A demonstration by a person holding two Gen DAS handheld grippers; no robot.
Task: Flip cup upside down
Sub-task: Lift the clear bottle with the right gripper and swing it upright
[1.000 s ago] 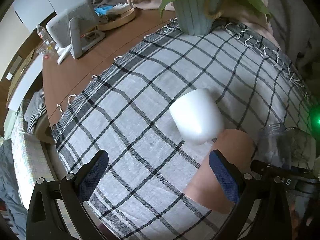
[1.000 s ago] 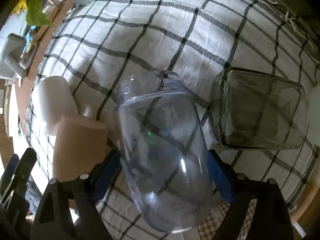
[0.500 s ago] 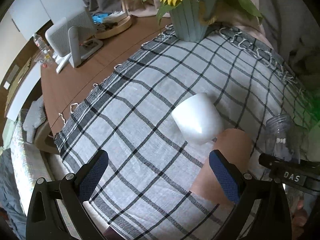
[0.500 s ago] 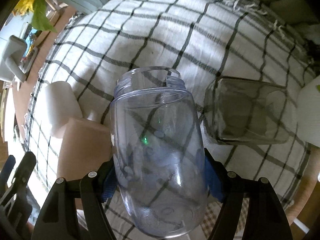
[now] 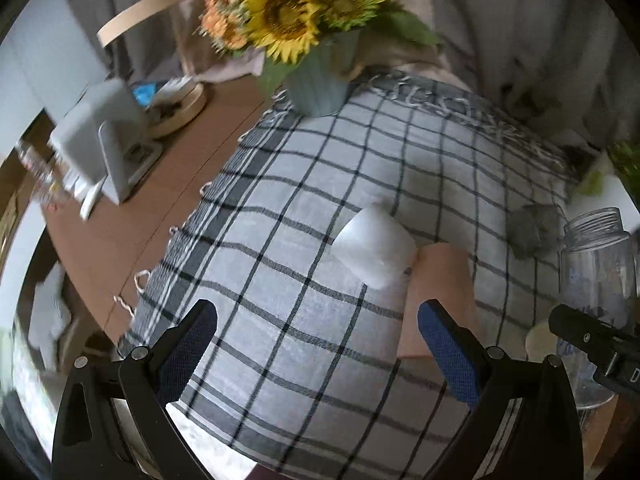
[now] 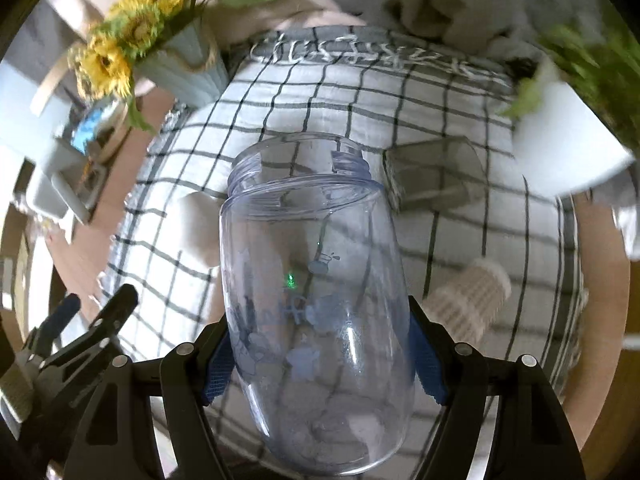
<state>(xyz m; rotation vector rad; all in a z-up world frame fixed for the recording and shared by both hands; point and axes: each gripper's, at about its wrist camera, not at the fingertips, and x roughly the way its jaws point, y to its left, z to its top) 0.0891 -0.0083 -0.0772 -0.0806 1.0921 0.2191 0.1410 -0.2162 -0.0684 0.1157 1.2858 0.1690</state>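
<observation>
Cup: clear, pinched between right gripper pads, long axis pointing ahead, mouth away from the gripper. Left gripper: spread, empty, beside it.

left gripper: black frame, silver screws, blue textured pads | right gripper: same black frame, silver screws, blue pads, white lettering on its side
</observation>
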